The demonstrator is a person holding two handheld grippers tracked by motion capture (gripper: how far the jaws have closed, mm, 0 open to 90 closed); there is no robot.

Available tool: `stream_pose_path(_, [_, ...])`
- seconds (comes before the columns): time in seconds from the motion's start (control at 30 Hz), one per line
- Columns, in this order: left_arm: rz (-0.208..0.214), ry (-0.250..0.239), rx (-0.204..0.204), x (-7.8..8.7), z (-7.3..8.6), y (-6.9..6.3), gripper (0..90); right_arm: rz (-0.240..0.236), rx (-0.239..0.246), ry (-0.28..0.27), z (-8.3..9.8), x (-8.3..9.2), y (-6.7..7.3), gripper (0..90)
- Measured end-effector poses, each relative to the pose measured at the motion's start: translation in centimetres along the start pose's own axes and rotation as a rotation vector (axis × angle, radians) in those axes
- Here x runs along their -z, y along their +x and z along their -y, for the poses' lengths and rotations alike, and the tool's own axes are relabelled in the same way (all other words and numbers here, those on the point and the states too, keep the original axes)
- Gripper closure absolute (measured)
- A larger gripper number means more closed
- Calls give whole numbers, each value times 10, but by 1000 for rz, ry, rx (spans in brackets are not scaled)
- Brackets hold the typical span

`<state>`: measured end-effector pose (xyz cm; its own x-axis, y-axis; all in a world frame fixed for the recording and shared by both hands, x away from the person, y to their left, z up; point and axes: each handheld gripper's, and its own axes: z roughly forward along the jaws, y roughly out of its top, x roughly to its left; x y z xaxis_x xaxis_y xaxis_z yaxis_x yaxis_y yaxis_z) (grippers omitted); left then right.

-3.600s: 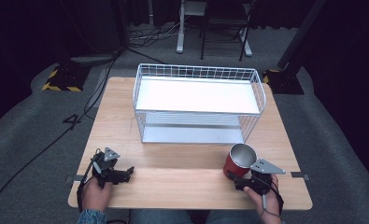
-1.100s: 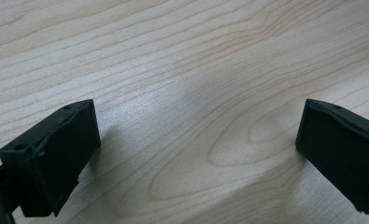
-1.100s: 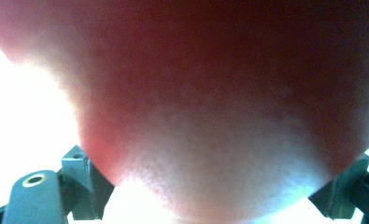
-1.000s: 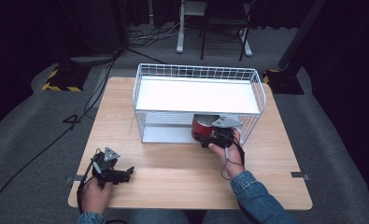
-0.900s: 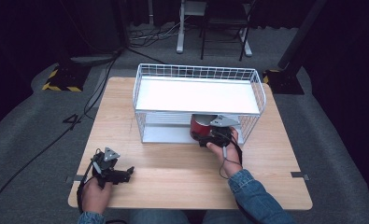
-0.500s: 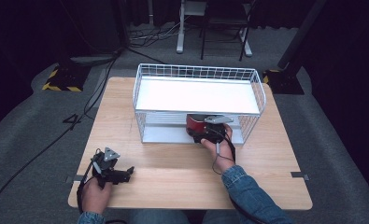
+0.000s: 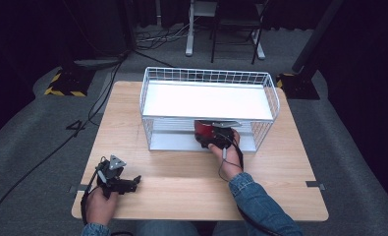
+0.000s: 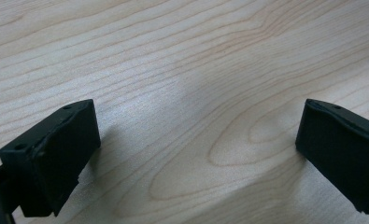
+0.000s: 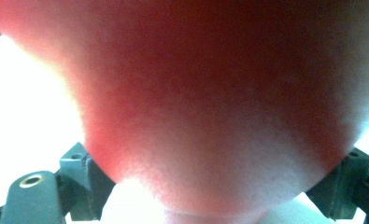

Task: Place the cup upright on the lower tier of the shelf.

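The white wire two-tier shelf rack [image 7: 208,101] stands across the far middle of the light wooden counter [image 7: 181,182], and its wire sides and solid white upper shelf close off everything but the low front opening. That opening is partly taken up: the right gripper [image 7: 212,136] reaches in under the upper shelf, its fingers [image 9: 345,182] clamped around a round red can [image 7: 205,130] that sits against the camera. Left of it the lower tier lies free. The whole near strip of counter is bare, and the left gripper [image 7: 132,181] rests there with fingers [image 8: 51,154] spread wide over open wood.
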<state>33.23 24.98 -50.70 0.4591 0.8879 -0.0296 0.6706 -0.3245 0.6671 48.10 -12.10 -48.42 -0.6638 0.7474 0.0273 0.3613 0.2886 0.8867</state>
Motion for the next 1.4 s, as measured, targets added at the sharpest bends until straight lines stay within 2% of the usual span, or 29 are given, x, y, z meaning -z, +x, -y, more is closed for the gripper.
stream_pose_path(0.13, [-1, -2, 1, 0, 0, 0, 1, -17, -11, -21, 3, -1, -2, 154])
stream_pose_path(0.4, [-1, -2, 0, 0, 0, 0, 1, -4, 0, -41, 3, -2, 0, 153])
stream_pose_path(0.83, [-1, -1, 0, 0, 0, 0, 1, 6, -32, -38, 7, 5, 2, 158])
stream_pose_path(0.93, [0, 0, 0, 0, 0, 0, 1, 3, -30, -41, 10, 7, 2, 158])
stream_pose_path(1.0, [0, 0, 0, 0, 0, 0, 1, -6, -25, -23, 13, 9, 0, 158])
stream_pose_path(1.2, [0, 0, -6, -1, -1, 0, 0, -10, -50, 10, 24, 20, -3, 158])
stream_pose_path(1.33, [1, -1, -5, -1, -1, 0, 1, -17, -16, 13, 26, 33, -4, 158])
stream_pose_path(1.4, [-1, 0, -4, -1, -1, 0, 1, -32, 7, 22, 26, 45, -6, 158])
